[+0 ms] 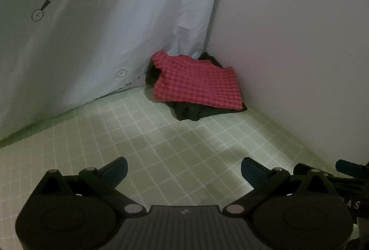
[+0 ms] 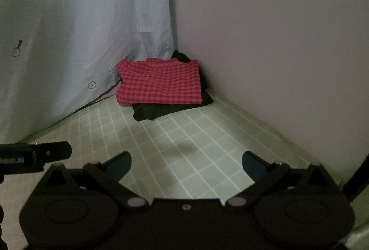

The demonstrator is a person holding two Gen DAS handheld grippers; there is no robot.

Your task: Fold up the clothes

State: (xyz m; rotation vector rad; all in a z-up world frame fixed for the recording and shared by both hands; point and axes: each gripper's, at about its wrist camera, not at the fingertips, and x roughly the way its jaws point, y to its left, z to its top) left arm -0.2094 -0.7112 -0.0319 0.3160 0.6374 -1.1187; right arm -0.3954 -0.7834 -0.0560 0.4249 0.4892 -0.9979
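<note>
A folded red checked cloth [image 1: 198, 82] lies on top of a dark garment [image 1: 189, 112] in the far corner of the green grid mat [image 1: 161, 153]. It also shows in the right wrist view [image 2: 159, 82], with the dark garment [image 2: 150, 112] under it. My left gripper [image 1: 184, 169] is open and empty, well short of the pile, above the mat. My right gripper [image 2: 186, 163] is open and empty too, beside the left one. Part of the right gripper [image 1: 346, 171] shows at the right edge of the left wrist view.
A pale printed curtain [image 1: 92, 30] hangs along the mat's left side. A plain white wall [image 1: 299, 42] bounds the right side. The mat [image 2: 196, 146] lies bare between the grippers and the pile. The left gripper's body [image 2: 34, 156] shows at the left.
</note>
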